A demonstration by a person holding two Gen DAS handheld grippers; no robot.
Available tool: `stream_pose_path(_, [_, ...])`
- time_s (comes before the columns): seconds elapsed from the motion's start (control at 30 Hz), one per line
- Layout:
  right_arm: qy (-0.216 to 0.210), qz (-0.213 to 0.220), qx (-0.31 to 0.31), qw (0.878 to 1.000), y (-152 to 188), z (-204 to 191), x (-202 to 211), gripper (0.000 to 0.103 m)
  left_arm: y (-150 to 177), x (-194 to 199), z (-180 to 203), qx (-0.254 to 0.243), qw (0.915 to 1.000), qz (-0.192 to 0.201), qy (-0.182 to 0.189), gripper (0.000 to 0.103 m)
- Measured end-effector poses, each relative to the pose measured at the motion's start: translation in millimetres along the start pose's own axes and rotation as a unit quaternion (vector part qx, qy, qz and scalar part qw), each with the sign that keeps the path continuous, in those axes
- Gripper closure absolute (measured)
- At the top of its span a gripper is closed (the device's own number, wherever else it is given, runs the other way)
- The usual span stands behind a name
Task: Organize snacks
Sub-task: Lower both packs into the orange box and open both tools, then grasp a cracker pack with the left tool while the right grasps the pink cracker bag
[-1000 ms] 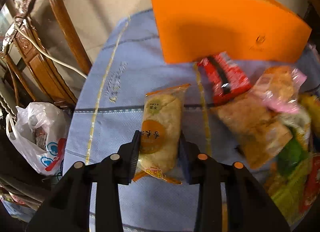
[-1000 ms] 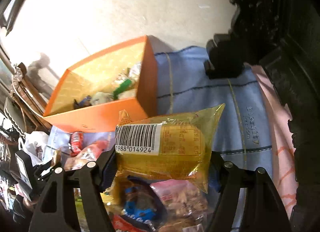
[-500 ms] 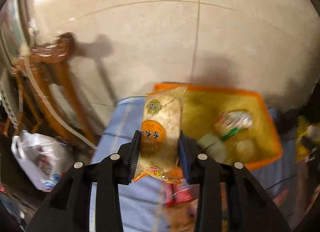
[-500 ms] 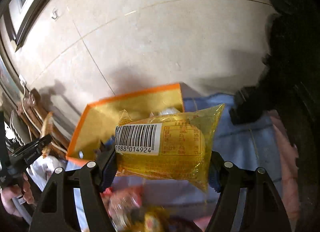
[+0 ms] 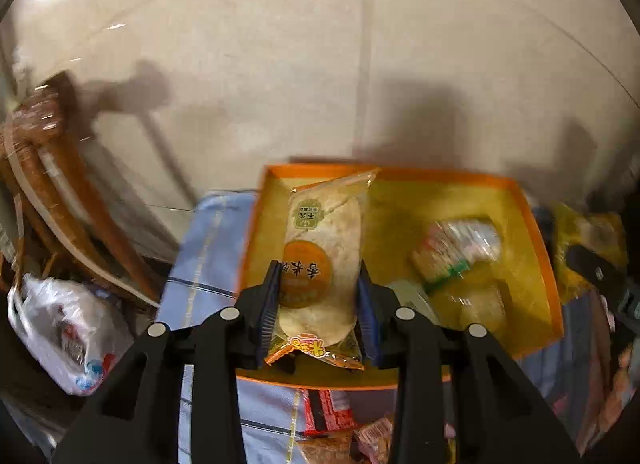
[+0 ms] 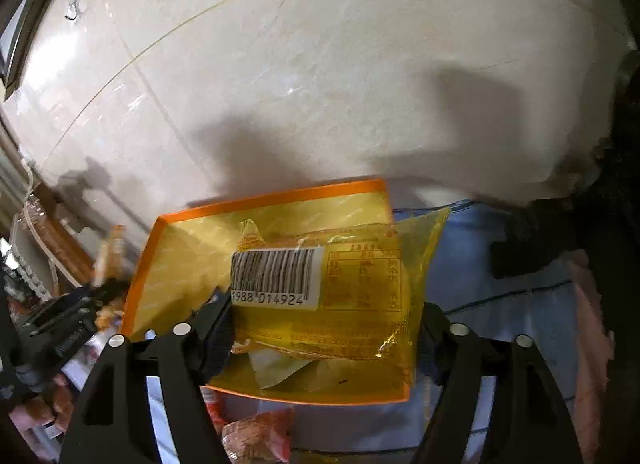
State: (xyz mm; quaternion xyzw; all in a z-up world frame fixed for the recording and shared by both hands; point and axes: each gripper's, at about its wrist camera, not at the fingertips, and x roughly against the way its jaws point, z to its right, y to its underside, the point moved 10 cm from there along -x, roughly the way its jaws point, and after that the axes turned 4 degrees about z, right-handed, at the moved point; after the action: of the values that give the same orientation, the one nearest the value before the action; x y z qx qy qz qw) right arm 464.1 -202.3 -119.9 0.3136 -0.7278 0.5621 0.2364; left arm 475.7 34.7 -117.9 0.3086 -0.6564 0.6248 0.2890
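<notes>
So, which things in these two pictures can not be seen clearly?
- Left wrist view: the snacks in the orange box are blurred; their labels are unreadable.
- Left wrist view: the left claw and its pastry packet hide part of the box floor.
- Right wrist view: the yellow packet in the right claw covers the box contents.

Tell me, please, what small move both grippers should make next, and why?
Probably lower a little and open. The left gripper is shut on the pale rice cracker packet and the right gripper on the yellow packet; both packets already hang above the open orange box, where other snacks lie, so releasing should drop them inside.
</notes>
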Motion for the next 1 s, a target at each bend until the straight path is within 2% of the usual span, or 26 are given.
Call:
stream_pose_path(0.03, [0.000, -0.003, -0.001, 1.000, 0, 0, -2, 0.003, 1, 0, 0, -0.005, 0.9999, 0.005, -0.009, 0.036])
stream_pose_path(0.07, [0.010, 0.000, 0.002, 1.000, -1, 1, -2, 0.003, 2, 3, -3, -0.008, 0.9994, 0.013, -0.030, 0.006])
stream_pose_path(0.1, [0.018, 0.004, 0.010, 1.000, 0, 2, -1, 0.004, 2, 8, -8, -0.008, 0.9979, 0.033, -0.056, 0.004])
stream_pose_path(0.13, [0.021, 0.004, 0.021, 1.000, 1, 2, 2, 0.004, 4, 10, -8, -0.012, 0.9975, 0.040, -0.057, 0.004])
stream_pose_path(0.2, [0.027, 0.000, 0.041, 0.999, 10, 8, 13, 0.004, 17, 12, -9, -0.023, 0.9990, 0.026, -0.028, 0.004])
stream_pose_path(0.27, [0.029, -0.010, 0.054, 0.998, 28, 20, 31, 0.004, 33, 22, -20, -0.027, 0.9986, 0.028, -0.035, 0.004])
stream_pose_path(0.33, [0.050, -0.026, 0.066, 0.996, 61, 45, 52, 0.004, 59, 34, -34, -0.037, 0.9983, 0.031, -0.033, 0.004])
stream_pose_path(0.43, [0.089, -0.071, 0.069, 0.991, 122, 81, 62, 0.004, 104, 43, -50, -0.048, 0.9980, 0.019, -0.038, 0.004])
stream_pose_path(0.47, [0.105, -0.096, 0.056, 0.988, 151, 98, 60, 0.004, 122, 45, -56, -0.049, 0.9979, 0.012, -0.040, 0.004])
stream_pose_path(0.53, [0.103, -0.135, 0.032, 0.985, 191, 115, 51, 0.004, 148, 50, -60, -0.046, 0.9982, -0.004, -0.037, 0.004])
stream_pose_path(0.6, [0.113, -0.146, 0.012, 0.983, 216, 132, 41, 0.004, 176, 53, -63, -0.039, 0.9985, -0.026, -0.028, 0.004])
stream_pose_path(0.7, [0.093, -0.139, -0.027, 0.986, 231, 142, 31, 0.004, 209, 58, -59, -0.037, 0.9983, -0.044, -0.015, 0.004])
stream_pose_path(0.8, [0.042, -0.139, -0.032, 0.989, 240, 130, 22, 0.005, 228, 59, -51, -0.044, 0.9980, -0.044, -0.012, 0.004])
stream_pose_path(0.83, [0.042, -0.143, -0.019, 0.989, 245, 126, 19, 0.010, 233, 57, -46, -0.046, 0.9977, -0.048, -0.009, 0.004])
stream_pose_path(0.9, [0.039, -0.137, -0.007, 0.990, 247, 117, 16, 0.039, 237, 53, -37, -0.053, 0.9971, -0.054, -0.002, 0.004])
stream_pose_path(0.93, [0.045, -0.133, -0.024, 0.990, 245, 120, 18, 0.044, 238, 50, -32, -0.060, 0.9967, -0.054, -0.005, 0.004])
stream_pose_path(1.0, [0.034, -0.131, -0.049, 0.990, 245, 121, 24, 0.047, 235, 44, -21, -0.079, 0.9955, -0.051, -0.012, 0.004])
